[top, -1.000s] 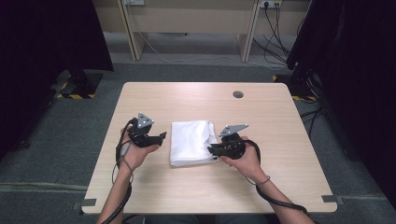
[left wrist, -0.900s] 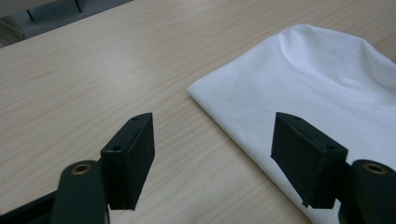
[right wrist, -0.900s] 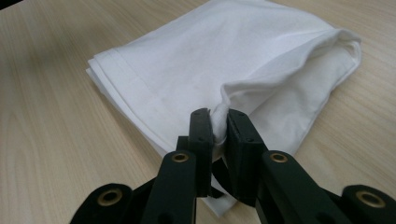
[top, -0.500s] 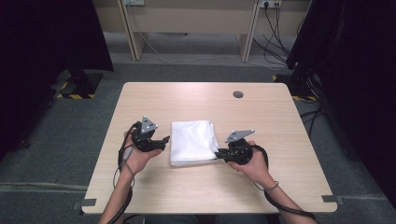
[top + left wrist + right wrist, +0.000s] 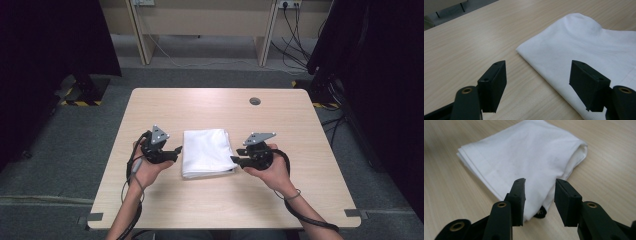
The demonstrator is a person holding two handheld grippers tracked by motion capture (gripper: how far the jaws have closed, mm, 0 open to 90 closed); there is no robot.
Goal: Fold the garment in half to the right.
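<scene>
A folded white cloth (image 5: pixel 207 152) lies flat in the middle of the light wooden table (image 5: pixel 200 105). My left gripper (image 5: pixel 172 151) hovers just left of it, open wide; in the left gripper view (image 5: pixel 539 67) the cloth's corner (image 5: pixel 586 45) lies ahead, with nothing between the pads. My right gripper (image 5: pixel 235 161) is at the cloth's near right corner. Its jaws (image 5: pixel 540 182) have just been opening and now stand apart over that corner of the cloth (image 5: pixel 524 152), without pressing on it.
A round cable hole (image 5: pixel 255 101) sits in the table's far right part. Behind the table stand a desk frame (image 5: pixel 200 30) and trailing cables (image 5: pixel 295 20). Dark curtains (image 5: pixel 380 75) hang on both sides. Bare tabletop (image 5: pixel 320 130) surrounds the cloth.
The right gripper's jaws have parted at the cloth's near right corner, and that hand has shifted slightly right. The left gripper has hardly moved and stays open.
</scene>
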